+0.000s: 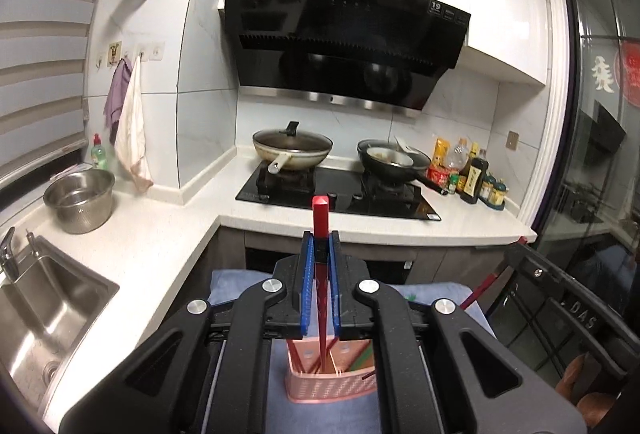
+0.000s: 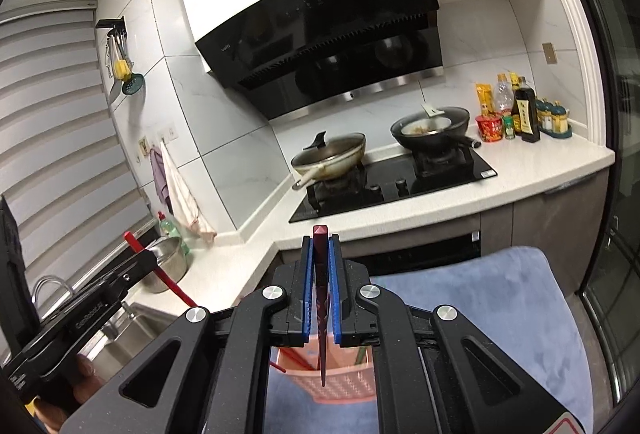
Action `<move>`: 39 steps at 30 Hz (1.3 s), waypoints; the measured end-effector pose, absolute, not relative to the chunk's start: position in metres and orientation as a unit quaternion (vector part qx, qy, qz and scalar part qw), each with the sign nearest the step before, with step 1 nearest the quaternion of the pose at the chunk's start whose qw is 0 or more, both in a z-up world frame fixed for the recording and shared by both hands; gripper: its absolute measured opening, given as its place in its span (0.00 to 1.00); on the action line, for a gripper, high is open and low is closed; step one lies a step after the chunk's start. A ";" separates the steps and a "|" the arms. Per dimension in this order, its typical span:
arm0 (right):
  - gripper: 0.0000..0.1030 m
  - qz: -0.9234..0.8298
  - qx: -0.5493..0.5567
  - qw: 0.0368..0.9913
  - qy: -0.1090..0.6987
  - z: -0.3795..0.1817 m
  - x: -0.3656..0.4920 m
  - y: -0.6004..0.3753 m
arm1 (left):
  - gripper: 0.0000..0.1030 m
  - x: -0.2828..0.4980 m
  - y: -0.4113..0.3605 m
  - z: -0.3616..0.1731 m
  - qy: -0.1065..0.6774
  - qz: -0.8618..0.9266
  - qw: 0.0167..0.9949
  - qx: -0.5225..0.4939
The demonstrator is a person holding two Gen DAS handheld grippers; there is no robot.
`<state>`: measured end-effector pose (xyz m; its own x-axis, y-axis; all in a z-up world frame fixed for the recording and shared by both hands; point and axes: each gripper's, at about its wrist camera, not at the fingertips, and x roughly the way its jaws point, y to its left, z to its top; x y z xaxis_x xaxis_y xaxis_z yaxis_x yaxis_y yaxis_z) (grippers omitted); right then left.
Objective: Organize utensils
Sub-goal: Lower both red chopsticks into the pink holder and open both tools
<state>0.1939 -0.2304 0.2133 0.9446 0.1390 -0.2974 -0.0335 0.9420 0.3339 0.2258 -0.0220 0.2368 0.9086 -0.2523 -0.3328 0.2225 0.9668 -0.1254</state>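
Left gripper (image 1: 320, 246) clamping red chopstick (image 1: 320, 212) (upright), right gripper (image 2: 320, 248) likewise, tilted slightly downward

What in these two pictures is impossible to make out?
- Basket, left view: gripper frame hides most of it; contents unclear.
- Red chopstick tip, left view: lost inside the basket.
- Bottle labels, right view: too small.
- Wok contents, both views: too far, unclear.
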 end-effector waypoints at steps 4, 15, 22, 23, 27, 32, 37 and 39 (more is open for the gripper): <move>0.07 0.040 0.148 0.975 0.161 0.213 0.215 -0.224 | 0.07 0.242 -0.024 0.230 0.180 -0.118 0.976 -0.041; 0.07 0.027 0.135 0.965 0.222 0.156 0.260 -0.222 | 0.07 0.279 -0.027 0.171 0.242 -0.105 0.964 -0.041; 0.07 0.022 0.125 0.959 0.254 0.125 0.274 -0.216 | 0.07 0.288 -0.027 0.153 0.257 -0.101 0.960 -0.040; 0.07 0.021 0.125 0.958 0.257 0.123 0.276 -0.215 | 0.07 0.289 -0.027 0.151 0.259 -0.100 0.960 -0.040; 0.07 0.020 0.124 0.956 0.265 0.116 0.279 -0.214 | 0.07 0.292 -0.026 0.144 0.268 -0.097 0.958 -0.040; 0.08 0.022 0.120 0.954 0.275 0.109 0.280 -0.213 | 0.07 0.288 -0.028 0.140 0.265 -0.089 0.960 -0.031; 0.16 0.015 0.106 0.956 0.273 0.109 0.270 -0.208 | 0.09 0.282 -0.031 0.138 0.265 -0.083 0.961 -0.017; 0.21 0.012 0.098 0.958 0.270 0.110 0.262 -0.205 | 0.14 0.277 -0.031 0.138 0.263 -0.080 0.961 -0.014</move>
<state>0.2619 -0.2048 0.1097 0.8538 0.0760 -0.5151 0.0300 0.9805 0.1945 0.2771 -0.0314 0.1379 0.8484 -0.1621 -0.5039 0.1472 0.9867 -0.0697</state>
